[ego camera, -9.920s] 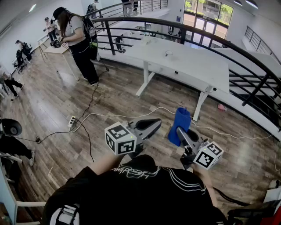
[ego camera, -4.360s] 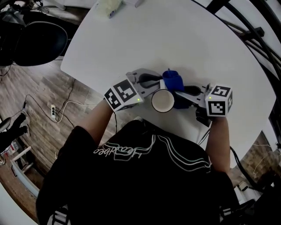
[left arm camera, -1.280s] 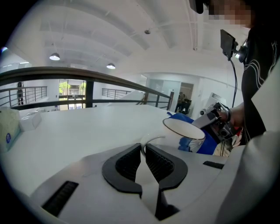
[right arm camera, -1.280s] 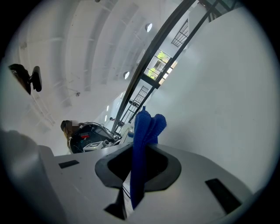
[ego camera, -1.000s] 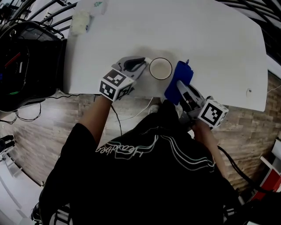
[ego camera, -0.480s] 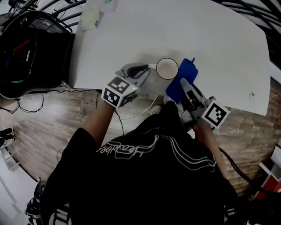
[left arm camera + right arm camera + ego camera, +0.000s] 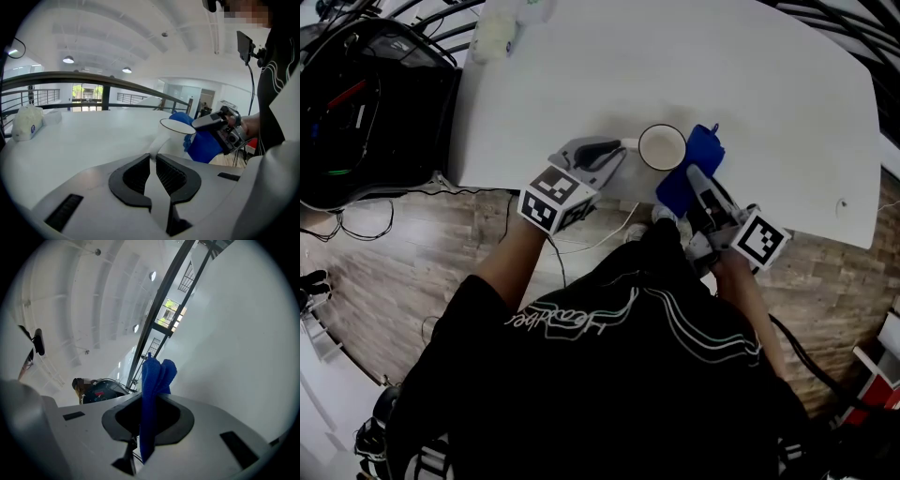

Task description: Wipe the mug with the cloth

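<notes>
A white mug [image 7: 662,147] stands near the front edge of the white table [image 7: 769,84]. My left gripper [image 7: 622,147] is shut on its handle from the left. In the left gripper view the handle [image 7: 157,143] runs between the jaws up to the mug [image 7: 177,136]. A blue cloth [image 7: 692,167] is pressed against the mug's right side, and my right gripper [image 7: 695,178] is shut on it. In the right gripper view the cloth [image 7: 152,390] stands folded between the jaws, and the mug is hidden there. The left gripper view shows the cloth [image 7: 202,143] beside the mug.
A pale bundle [image 7: 492,37] lies at the table's far left corner, and it shows again as the bundle [image 7: 27,123] in the left gripper view. Black equipment [image 7: 366,94] stands left of the table. A cable [image 7: 605,242] trails on the wooden floor below the table's edge.
Over the last second the mug and both grippers have drifted slightly to the right in the head view. The cloth stays against the mug's right side. Both grips are unchanged.
</notes>
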{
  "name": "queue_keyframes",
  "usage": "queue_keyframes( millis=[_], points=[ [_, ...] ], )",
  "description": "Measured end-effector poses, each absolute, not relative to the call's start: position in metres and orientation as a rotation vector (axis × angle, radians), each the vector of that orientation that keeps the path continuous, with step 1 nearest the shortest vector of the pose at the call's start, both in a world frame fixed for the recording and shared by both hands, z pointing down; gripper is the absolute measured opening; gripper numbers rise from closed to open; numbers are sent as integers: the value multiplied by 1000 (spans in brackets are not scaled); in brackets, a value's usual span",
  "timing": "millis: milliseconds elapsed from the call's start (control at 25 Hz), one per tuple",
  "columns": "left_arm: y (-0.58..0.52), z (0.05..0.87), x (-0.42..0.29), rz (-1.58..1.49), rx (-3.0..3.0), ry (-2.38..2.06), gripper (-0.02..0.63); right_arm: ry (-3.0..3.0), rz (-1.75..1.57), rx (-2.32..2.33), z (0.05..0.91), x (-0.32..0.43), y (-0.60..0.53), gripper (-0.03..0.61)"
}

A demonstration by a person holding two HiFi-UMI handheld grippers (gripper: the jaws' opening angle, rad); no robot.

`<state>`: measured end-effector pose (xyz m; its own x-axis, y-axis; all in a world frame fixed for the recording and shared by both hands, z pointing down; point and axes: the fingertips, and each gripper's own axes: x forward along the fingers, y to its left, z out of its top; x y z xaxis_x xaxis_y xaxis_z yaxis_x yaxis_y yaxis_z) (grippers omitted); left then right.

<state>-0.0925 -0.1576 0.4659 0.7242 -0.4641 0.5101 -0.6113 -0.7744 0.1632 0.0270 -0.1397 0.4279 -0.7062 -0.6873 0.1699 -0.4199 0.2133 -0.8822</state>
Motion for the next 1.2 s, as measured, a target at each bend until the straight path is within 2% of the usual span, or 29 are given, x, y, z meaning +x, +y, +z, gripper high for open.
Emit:
queue_keyframes(
  millis=[520, 1200],
  points=[
    [-152, 465, -94, 654, 2610, -850, 41, 2269, -1615, -1193, 464, 28, -149, 48],
    [-126, 465, -80, 667, 2592, -827, 46, 1941, -1566, -1067, 435, 62, -115, 48]
  ],
)
